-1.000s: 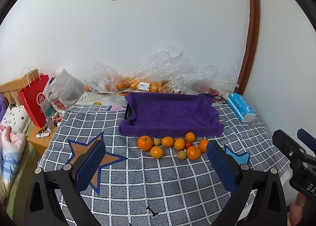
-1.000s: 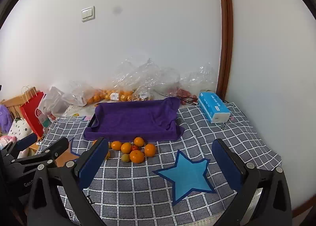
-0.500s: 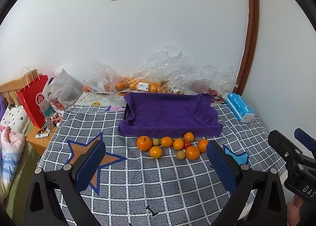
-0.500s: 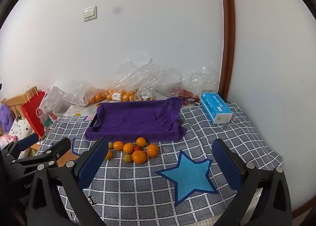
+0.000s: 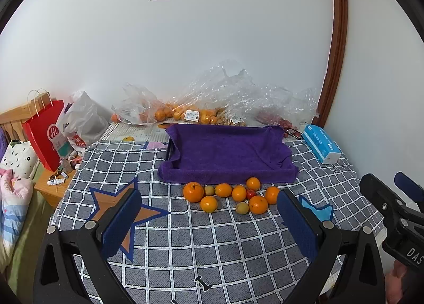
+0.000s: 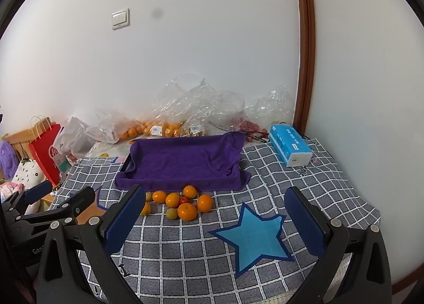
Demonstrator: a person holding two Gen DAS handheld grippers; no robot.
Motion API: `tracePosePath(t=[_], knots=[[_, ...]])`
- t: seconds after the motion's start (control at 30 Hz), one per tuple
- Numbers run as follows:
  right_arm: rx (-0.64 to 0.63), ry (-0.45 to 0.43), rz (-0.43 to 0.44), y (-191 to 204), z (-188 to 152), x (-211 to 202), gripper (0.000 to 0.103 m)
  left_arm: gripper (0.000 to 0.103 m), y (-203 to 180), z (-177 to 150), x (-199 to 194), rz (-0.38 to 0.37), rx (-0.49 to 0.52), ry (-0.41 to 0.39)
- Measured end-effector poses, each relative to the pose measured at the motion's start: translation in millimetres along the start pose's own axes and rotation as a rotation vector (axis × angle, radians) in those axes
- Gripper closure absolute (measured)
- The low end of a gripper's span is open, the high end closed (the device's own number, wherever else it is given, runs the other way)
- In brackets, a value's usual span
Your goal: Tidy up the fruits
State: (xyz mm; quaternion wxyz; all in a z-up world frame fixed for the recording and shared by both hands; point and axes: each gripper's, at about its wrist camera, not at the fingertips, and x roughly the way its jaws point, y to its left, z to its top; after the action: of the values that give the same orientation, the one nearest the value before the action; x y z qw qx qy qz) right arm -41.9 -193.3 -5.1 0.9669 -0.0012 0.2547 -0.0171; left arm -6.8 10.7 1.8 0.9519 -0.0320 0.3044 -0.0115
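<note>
Several oranges, two small yellow-green fruits and a small red fruit lie in a cluster on the grey checked cloth, just in front of a tray draped with a purple towel. My left gripper is open above the cloth, short of the fruit, holding nothing. My right gripper is open too, above the blue star, with the fruit ahead and to its left. Each gripper shows at the edge of the other's view.
Clear plastic bags of oranges lie along the wall behind the tray. A blue tissue box sits at the back right. A red paper bag and a bedside stand are off the left edge.
Both grippers have crept slightly forward toward the fruit and tray. Their jaws stay open and the fruit has not moved.
</note>
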Motion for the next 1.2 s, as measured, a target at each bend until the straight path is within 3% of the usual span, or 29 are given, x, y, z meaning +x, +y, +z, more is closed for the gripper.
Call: tracePosePath(t=[1.2], knots=[[0.008, -0.009, -0.010, -0.7, 0.6, -3.9, 0.000, 0.000, -5.1, -6.8, 2.5, -0.014, 0.007, 0.005]])
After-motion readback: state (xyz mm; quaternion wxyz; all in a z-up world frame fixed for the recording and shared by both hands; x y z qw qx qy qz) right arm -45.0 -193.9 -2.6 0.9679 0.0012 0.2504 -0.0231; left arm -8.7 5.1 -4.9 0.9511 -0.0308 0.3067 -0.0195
